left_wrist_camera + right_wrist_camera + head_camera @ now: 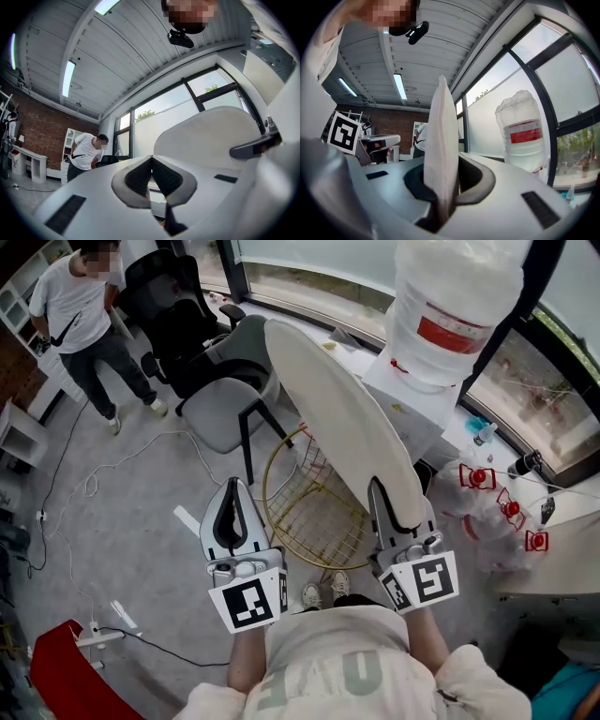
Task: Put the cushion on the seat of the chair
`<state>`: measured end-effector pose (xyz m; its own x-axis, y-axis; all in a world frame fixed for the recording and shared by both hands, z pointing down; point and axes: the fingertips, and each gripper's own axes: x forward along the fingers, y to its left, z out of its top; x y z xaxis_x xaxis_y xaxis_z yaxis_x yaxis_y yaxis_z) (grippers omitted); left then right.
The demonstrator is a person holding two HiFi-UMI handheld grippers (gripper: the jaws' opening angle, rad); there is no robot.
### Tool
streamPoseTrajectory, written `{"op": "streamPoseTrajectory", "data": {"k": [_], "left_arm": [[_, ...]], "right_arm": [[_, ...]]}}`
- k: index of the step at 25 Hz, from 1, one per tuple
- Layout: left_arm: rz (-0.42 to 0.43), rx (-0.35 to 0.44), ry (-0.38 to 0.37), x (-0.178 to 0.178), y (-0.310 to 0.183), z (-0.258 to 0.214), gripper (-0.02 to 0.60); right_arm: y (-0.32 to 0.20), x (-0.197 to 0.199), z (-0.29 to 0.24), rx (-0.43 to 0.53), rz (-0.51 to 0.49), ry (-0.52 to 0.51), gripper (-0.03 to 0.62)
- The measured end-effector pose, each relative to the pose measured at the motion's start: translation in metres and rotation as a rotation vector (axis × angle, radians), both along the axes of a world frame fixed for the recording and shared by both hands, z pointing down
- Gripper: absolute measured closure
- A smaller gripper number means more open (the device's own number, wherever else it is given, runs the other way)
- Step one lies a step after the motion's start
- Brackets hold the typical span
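Observation:
A round, flat cream cushion (337,409) stands on edge, and my right gripper (395,512) is shut on its near rim. In the right gripper view the cushion (443,136) rises straight up out of the closed jaws (443,180). Beneath it on the floor is a gold wire chair seat (298,512), round and bare. My left gripper (232,487) hovers left of that seat, shut with nothing in it; its pads meet in the left gripper view (151,161). There the cushion (206,136) shows off to the right, apart from the left jaws.
A grey chair (223,411) and a black office chair (178,306) stand beyond the wire seat. A person (80,310) stands at the far left. A large water jug (452,306) rests on a white box at the right. Cables (103,474) cross the floor.

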<state>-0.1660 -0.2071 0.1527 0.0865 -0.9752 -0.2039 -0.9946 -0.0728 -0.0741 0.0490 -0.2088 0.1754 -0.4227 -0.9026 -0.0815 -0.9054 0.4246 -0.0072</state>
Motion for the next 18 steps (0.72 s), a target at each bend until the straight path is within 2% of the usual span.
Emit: {"op": "streamPoseTrajectory", "data": {"k": [9,13,18], "left_arm": [[-0.006,-0.018,-0.015,0.009,0.0,0.006,0.568],[0.007,-0.021,-0.046,0.016,0.001,0.009,0.568],[0.022,-0.057,-0.057,0.021,-0.003,0.023,0.568]], "right_arm": [[0.001,0.01,0.011,-0.023,-0.001,-0.002,0.546],[-0.001,0.012,0.017,-0.042,-0.004,-0.014,0.546],[-0.011,0.015,0.035,-0.123,-0.031,-0.117,0.546]]}}
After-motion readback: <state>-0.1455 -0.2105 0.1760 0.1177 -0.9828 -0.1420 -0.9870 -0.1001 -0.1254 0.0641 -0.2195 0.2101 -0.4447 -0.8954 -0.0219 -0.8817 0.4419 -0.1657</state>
